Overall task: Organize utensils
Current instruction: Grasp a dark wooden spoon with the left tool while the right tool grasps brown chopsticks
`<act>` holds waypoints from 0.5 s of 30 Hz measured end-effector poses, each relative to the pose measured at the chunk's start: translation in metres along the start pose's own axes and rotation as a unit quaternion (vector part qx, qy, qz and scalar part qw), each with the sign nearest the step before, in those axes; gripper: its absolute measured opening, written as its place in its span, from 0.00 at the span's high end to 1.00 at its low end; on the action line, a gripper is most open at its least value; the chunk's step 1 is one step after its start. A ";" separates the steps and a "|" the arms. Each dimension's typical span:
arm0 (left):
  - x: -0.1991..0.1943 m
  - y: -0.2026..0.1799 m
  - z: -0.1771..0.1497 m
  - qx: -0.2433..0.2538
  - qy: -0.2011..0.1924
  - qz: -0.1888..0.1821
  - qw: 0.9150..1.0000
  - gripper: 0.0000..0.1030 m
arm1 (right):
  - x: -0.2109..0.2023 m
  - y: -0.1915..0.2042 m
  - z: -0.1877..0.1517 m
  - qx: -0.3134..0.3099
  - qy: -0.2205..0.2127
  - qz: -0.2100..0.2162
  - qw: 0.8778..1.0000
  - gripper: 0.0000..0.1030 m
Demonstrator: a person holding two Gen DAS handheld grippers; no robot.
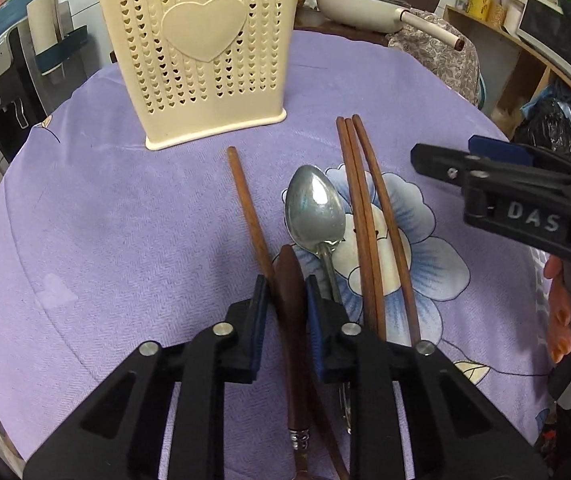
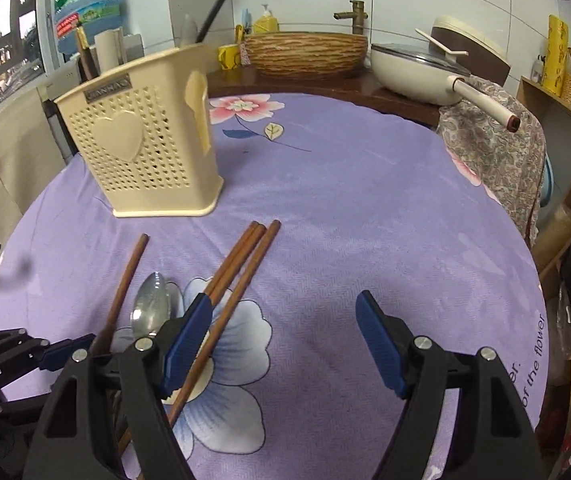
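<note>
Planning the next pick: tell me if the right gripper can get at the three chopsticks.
Probably yes: the right gripper is open and empty, and the three chopsticks lie uncovered on the cloth just off its left finger.

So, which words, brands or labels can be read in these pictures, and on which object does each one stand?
"JIANHAO": dark plate at the top of the cream utensil holder.
"DAS": white letters on the right gripper.
"of the flower": print on the purple tablecloth, near its right edge; the word before it is cut off.
Water bottle label: too small to read.
</note>
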State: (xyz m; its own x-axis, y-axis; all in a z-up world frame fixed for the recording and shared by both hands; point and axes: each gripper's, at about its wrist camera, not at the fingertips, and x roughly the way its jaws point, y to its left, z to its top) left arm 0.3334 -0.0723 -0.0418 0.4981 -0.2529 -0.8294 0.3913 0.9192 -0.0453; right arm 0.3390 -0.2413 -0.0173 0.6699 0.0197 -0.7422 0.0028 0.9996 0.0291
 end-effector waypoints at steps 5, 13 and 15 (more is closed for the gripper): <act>-0.002 0.005 0.001 -0.011 0.000 -0.013 1.000 0.85 | 0.020 0.011 0.002 -0.009 0.035 0.005 0.999 0.39; -0.020 0.020 0.004 -0.035 -0.020 -0.027 0.999 0.85 | 0.045 0.022 0.006 -0.011 0.061 -0.012 0.998 0.53; -0.022 0.023 0.005 -0.042 -0.021 -0.032 0.998 0.85 | 0.048 0.022 0.008 -0.008 0.060 -0.013 0.998 0.54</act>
State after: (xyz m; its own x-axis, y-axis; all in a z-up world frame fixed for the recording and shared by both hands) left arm 0.3351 -0.0473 -0.0217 0.5074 -0.3228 -0.7990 0.3575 0.9225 -0.1457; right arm 0.3771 -0.2186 -0.0471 0.5752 -0.0051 -0.8180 0.0063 1.0000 -0.0018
